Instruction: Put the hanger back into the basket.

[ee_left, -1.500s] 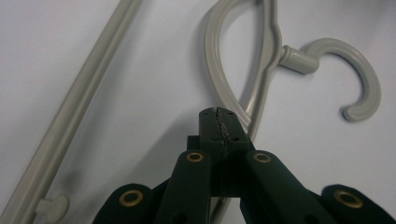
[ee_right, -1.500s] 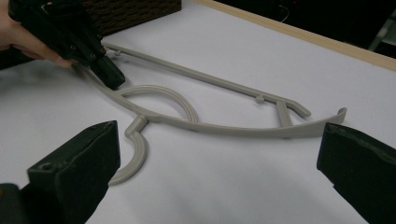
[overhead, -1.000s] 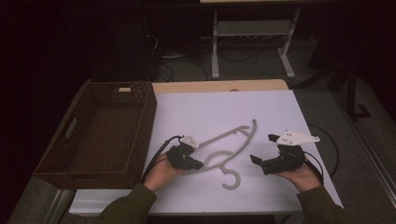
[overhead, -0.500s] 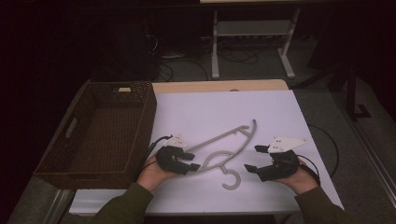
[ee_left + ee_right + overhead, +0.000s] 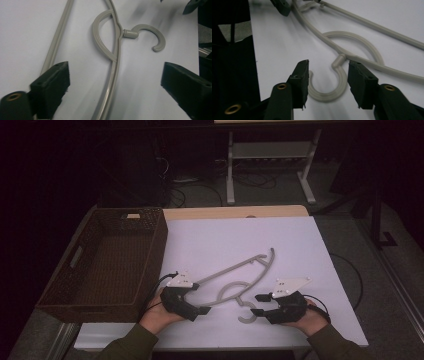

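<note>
Dim room, black toward 12 o'clock; the white table (image 5: 240, 245) is evenly lit, shadows soft, close jaws blurred at 6 o'clock.

Hanger (image 5: 113, 62) arms beyond frame edges

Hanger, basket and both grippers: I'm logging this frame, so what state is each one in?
Hanger: lying flat on the white table, not held.
Hanger hook: between the right gripper's open fingers, not clamped.
Left gripper: open, straddling the hanger's arm.
Right gripper: open around the hook.
Wicker basket: upright, nothing visible inside.
</note>
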The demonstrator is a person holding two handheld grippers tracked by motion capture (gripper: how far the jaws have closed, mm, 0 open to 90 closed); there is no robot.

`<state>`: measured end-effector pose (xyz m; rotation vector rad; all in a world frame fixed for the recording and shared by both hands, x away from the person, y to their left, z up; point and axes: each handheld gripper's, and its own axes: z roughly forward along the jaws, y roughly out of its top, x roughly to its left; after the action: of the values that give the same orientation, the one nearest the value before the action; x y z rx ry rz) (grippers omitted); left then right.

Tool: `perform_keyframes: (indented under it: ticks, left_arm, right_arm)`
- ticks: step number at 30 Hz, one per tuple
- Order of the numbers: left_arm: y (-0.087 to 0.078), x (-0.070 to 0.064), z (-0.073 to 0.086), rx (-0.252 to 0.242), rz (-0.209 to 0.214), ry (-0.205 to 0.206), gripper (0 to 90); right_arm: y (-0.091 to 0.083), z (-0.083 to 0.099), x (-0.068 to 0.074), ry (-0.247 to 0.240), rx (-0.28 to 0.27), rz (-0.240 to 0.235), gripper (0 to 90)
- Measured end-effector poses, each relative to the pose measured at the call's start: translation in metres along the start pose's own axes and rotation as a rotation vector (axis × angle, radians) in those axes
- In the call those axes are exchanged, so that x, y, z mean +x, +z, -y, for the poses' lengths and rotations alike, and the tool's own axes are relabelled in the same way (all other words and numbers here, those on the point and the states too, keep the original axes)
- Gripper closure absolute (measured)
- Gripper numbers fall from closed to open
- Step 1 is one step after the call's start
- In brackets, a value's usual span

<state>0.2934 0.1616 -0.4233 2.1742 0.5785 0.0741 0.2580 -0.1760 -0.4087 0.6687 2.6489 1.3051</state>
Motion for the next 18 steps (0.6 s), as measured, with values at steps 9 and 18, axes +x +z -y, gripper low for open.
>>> perform_keyframes:
  ticks: [9,18]
  left_arm:
    - [0.000,0.002,0.001,-0.013,-0.017,-0.010,1.3]
    - [0.000,0.002,0.000,-0.014,-0.016,-0.009,1.3]
  right_arm:
    - [0.026,0.002,0.006,-0.032,0.086,-0.090,65.7]
    - [0.041,0.006,0.003,-0.095,0.136,-0.108,69.0]
